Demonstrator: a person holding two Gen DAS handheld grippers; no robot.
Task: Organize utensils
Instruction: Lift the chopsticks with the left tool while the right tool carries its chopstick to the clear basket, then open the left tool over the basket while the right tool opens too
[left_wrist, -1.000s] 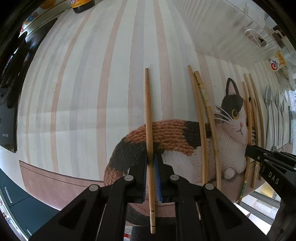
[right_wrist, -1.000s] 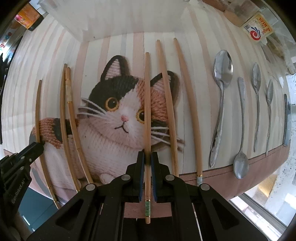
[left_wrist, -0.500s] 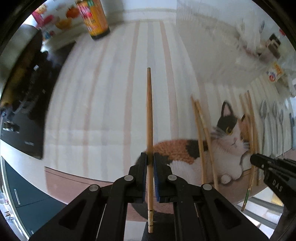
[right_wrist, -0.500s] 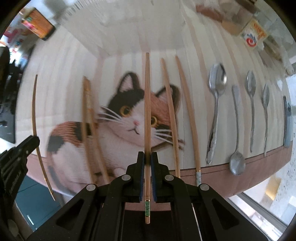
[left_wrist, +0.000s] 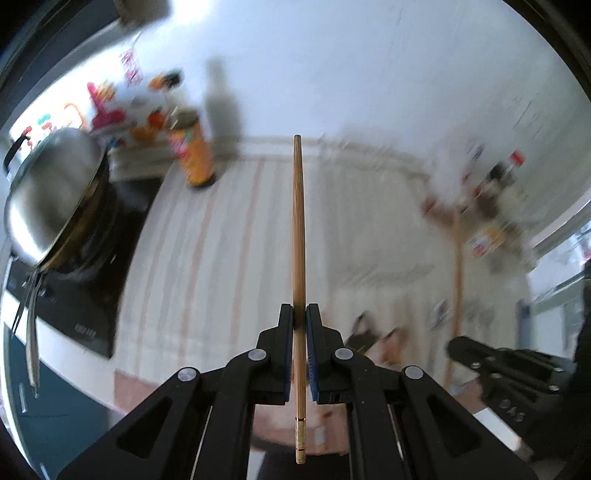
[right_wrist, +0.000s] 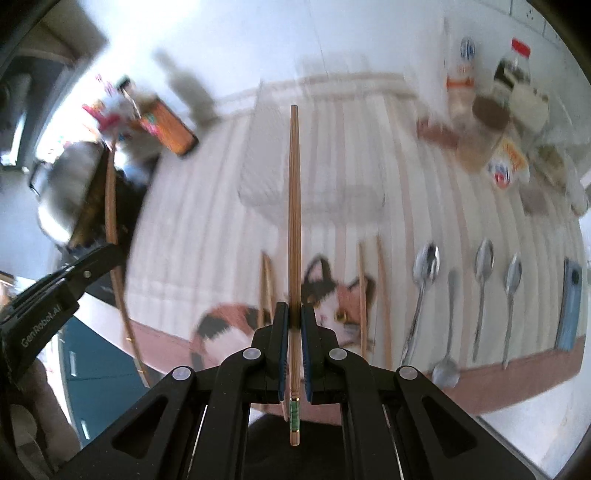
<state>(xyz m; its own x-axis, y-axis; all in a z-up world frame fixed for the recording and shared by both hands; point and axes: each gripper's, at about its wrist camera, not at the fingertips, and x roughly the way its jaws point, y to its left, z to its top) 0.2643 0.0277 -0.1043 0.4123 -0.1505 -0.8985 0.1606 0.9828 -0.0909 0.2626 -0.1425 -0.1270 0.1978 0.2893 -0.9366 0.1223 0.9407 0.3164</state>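
Note:
My left gripper (left_wrist: 300, 314) is shut on a plain wooden chopstick (left_wrist: 298, 229) and holds it high above the striped cat mat (left_wrist: 221, 251). My right gripper (right_wrist: 291, 314) is shut on a wooden chopstick with a green band (right_wrist: 293, 221), also lifted above the mat (right_wrist: 424, 206). Several chopsticks (right_wrist: 380, 295) and several spoons (right_wrist: 421, 295) lie in rows on the mat. The left gripper (right_wrist: 55, 291) with its chopstick shows at the left of the right wrist view. The right gripper (left_wrist: 509, 369) shows at the lower right of the left wrist view.
A steel pot (left_wrist: 51, 199) sits on a black cooktop (left_wrist: 92, 295) at the left. An orange bottle (left_wrist: 194, 155) stands at the back. A clear tray (right_wrist: 314, 177) lies behind the cat picture. Jars and packets (right_wrist: 491, 122) crowd the back right. A blue item (right_wrist: 569, 302) lies right of the spoons.
Both grippers have risen well above the mat and tilted up, each still holding its chopstick. The view now takes in the wall, pot and jars.

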